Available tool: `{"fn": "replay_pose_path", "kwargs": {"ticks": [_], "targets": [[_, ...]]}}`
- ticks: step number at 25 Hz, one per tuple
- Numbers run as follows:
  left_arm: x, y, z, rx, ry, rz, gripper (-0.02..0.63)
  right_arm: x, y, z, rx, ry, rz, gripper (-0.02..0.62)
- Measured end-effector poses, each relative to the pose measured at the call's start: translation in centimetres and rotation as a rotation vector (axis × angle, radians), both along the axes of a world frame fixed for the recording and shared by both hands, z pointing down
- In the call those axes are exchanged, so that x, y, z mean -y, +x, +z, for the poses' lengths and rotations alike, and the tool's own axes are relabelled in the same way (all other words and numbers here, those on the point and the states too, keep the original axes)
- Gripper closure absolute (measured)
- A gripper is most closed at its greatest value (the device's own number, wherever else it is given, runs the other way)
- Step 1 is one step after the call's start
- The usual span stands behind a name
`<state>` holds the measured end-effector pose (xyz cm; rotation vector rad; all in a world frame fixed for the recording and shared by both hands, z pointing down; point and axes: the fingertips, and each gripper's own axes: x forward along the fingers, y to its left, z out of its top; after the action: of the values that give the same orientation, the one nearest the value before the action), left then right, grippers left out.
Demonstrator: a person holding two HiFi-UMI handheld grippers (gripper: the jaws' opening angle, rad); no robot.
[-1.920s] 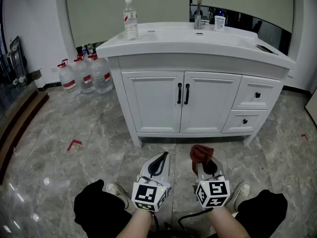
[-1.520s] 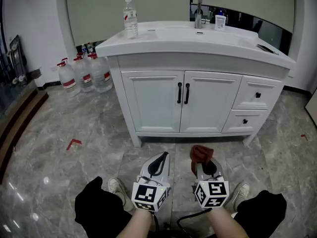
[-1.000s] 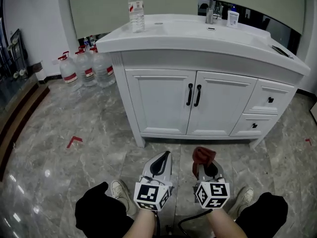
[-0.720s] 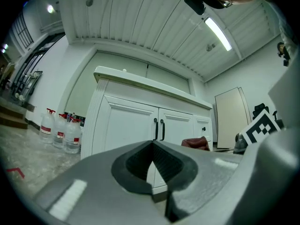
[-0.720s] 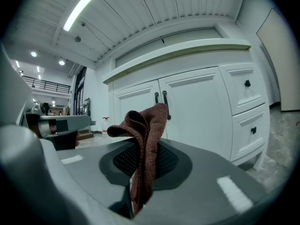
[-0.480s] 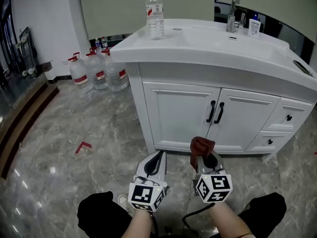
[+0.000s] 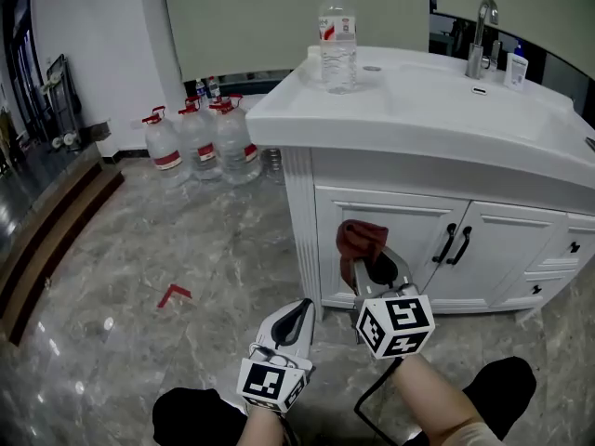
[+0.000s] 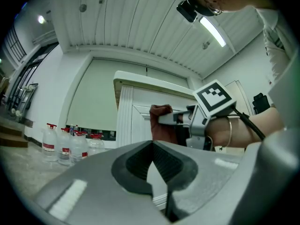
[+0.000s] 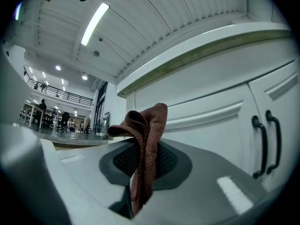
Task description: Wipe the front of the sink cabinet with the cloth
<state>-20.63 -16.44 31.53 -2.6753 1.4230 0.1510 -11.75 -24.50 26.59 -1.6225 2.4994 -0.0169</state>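
Firstly, right gripper (image 7: 375,269): raised in front of the sink cabinet (image 7: 307,203), jaws closed on a rust-brown cloth (image 7: 361,239); the right gripper view shows the cloth (image 9: 145,139) pinched between the ribbed pads and standing up out of the right gripper (image 9: 143,172) in a loose fold. Cloth position: level with the upper part of the left-hand door (image 7: 409,235), near the cabinet's left corner post; whether it touches the door surface cannot be told from any view. Left gripper (image 7: 303,305): held lower and nearer the person, apart from the cabinet, jaws brought together with nothing between them, as the left gripper view confirms at the left gripper (image 8: 151,146) tips; that view also takes in the right gripper (image 8: 176,118) with the cloth (image 8: 161,125) set before the white door. Cabinet: white, two panelled doors with a pair of upright black handles (image 7: 456,244) at their meeting edge, and drawers with black knobs (image 7: 574,246) to the right. White counter (image 7: 409,119), with sunk basin, bearing: one clear water bottle (image 7: 337,37) with a red label, upright near the left end; one chrome tap (image 7: 481,26) at the back; one small bottle (image 7: 514,66) just beside the tap. Grey marbled floor (image 7: 139,249): a cluster of large water jugs (image 7: 200,142) with red caps against the wall to the cabinet's left, and one red angled mark (image 7: 173,295) well apart from them.
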Motion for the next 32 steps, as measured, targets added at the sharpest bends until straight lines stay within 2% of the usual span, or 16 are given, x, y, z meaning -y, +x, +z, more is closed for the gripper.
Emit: {"fn": "replay_pose_path", "kwargs": {"ticks": [7, 12, 19, 24, 32], "targets": [[2.1, -1.9, -0.4, -0.051, -0.009, 0.000, 0.606, 4.2, -5.3, -2.4, -0.012, 0.021, -0.042, 0.517], [3.0, -2.2, 0.2, -0.099, -0.019, -0.001, 0.606, 5.5, -5.7, -1.9, 0.002, -0.001, -0.035, 0.517], [3.0, 0.7, 0.2, -0.096, -0.035, 0.036, 0.606, 4.9, -1.1, -2.4, -0.031, 0.016, 0.029, 0.517], [2.9, 4.0, -0.4, -0.157, -0.044, 0.071, 0.606, 3.8, 4.3, -2.7, -0.046, 0.017, 0.108, 0.517], [2.2, 10.5, 0.0, -0.134, -0.041, 0.159, 0.606, 2.2, 12.8, -2.8, -0.066, 0.006, 0.222, 0.517]]}}
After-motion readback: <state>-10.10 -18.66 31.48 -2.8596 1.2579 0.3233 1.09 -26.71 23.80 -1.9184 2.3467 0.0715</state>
